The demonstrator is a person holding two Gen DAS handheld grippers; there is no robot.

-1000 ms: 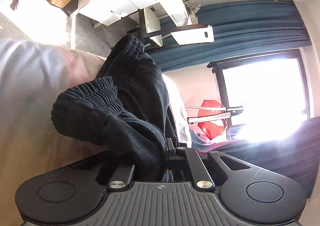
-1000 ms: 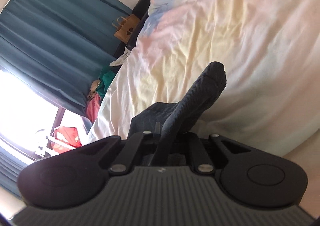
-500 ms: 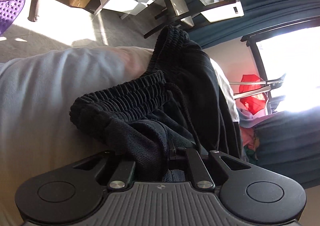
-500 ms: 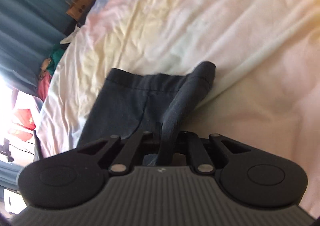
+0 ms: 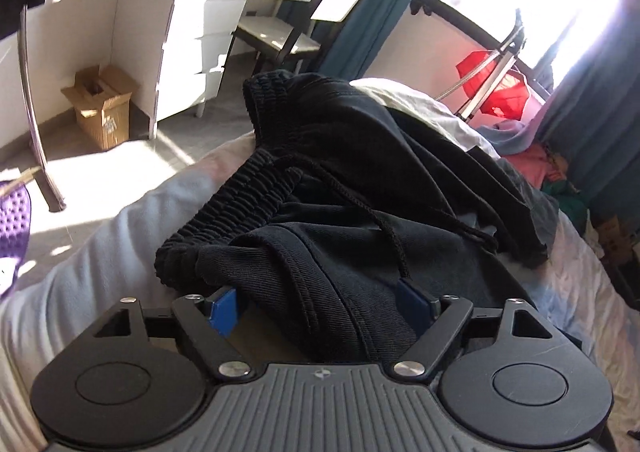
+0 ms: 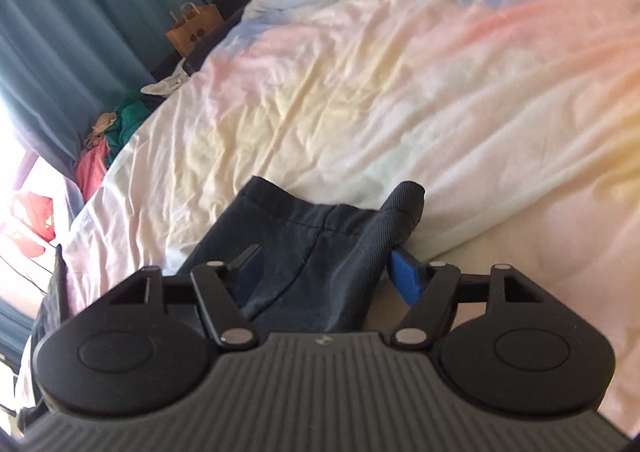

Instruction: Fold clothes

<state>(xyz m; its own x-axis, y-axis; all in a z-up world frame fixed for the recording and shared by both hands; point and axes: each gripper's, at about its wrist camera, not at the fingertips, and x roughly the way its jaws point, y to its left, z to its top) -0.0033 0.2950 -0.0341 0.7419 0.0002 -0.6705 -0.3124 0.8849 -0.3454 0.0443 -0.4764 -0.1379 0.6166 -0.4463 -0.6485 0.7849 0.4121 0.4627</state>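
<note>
Black cotton shorts point(image 5: 360, 212) are lying bunched on the pastel bed sheet point(image 6: 400, 92), the ribbed waistband point(image 5: 248, 204) crumpled toward the near edge and the drawstring point(image 5: 384, 228) trailing across the top layer; the hem end point(image 6: 316, 236) is resting flat further along the bed. You are letting go at both ends: the left gripper point(image 5: 320, 302) is opening with a fold of the waist fabric between its blue pads point(image 5: 222, 308) but no longer pinched, and the right gripper point(image 6: 326, 272) is opening likewise, the leg cloth sitting loose between its jaws. Both grippers are pointing steeply down at the bed. To finish this release cleanly, you should be drawing each gripper straight back off the cloth without dragging it, then smoothing the bunched waistband before making the next fold, since, in my judgement, creases trapped now will spoil it.
</note>
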